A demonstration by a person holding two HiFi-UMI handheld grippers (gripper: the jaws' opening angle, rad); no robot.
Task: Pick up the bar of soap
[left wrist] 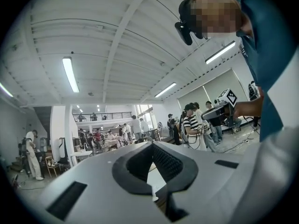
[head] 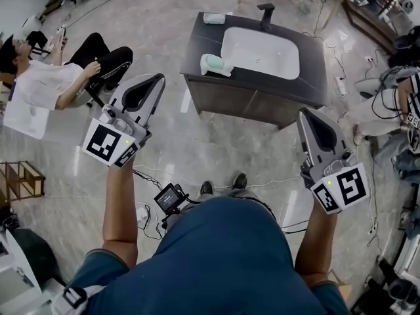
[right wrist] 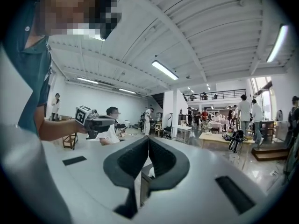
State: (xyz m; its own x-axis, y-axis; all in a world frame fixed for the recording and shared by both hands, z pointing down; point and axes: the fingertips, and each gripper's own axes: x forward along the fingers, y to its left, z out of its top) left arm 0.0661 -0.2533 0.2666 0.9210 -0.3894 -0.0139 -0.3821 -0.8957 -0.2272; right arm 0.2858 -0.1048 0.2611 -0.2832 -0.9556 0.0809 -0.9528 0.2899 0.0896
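A pale green bar, taken to be the bar of soap [head: 215, 64], lay at the front left corner of the dark worktop [head: 312, 77], just beside the white basin [head: 261, 52]. A paler block [head: 214, 18] was seen at the back left corner. The left hand-held gripper [head: 157, 79] and the right hand-held gripper [head: 305, 114] were held well short of the worktop, jaws closed together on nothing. For a clean pick, the jaws would best be opened early and lowered astride the bar's narrower sides. Counted: two hand-held grippers, one basin, one tap [head: 266, 15], two soap-like pieces.
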